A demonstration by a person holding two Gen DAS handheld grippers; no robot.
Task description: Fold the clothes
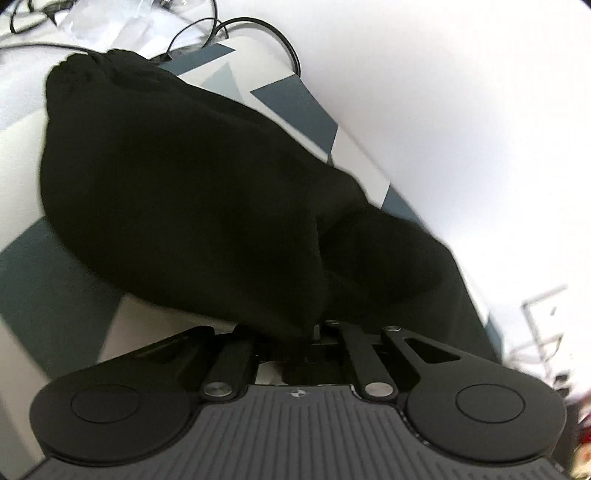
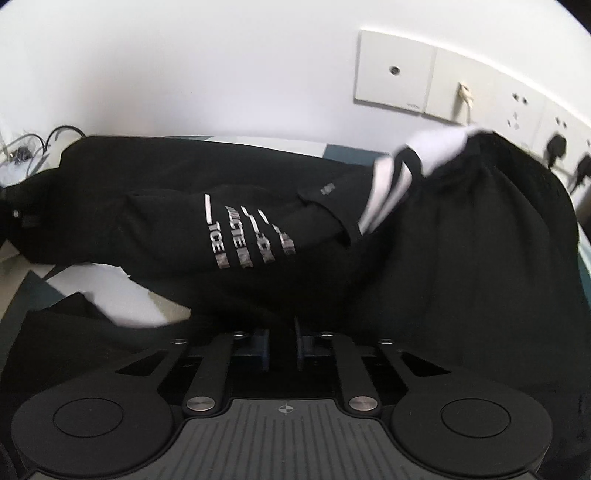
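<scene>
Both jaws pinched on cloth: left hand-held gripper (image 1: 314, 332) clamps an edge of the black garment (image 1: 177, 192), right hand-held gripper (image 2: 282, 332) another fold. Garment bunched on the grey-and-white patterned desk (image 1: 291, 99) by the wall.

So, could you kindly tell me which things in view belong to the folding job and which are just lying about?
Part of the job:
- black garment with white lettering and stripes
- left tool, shut on the garment
- right tool, shut on the garment
- patterned surface underneath

Just lying about:
- black cables
- wall sockets
- plugs
</scene>
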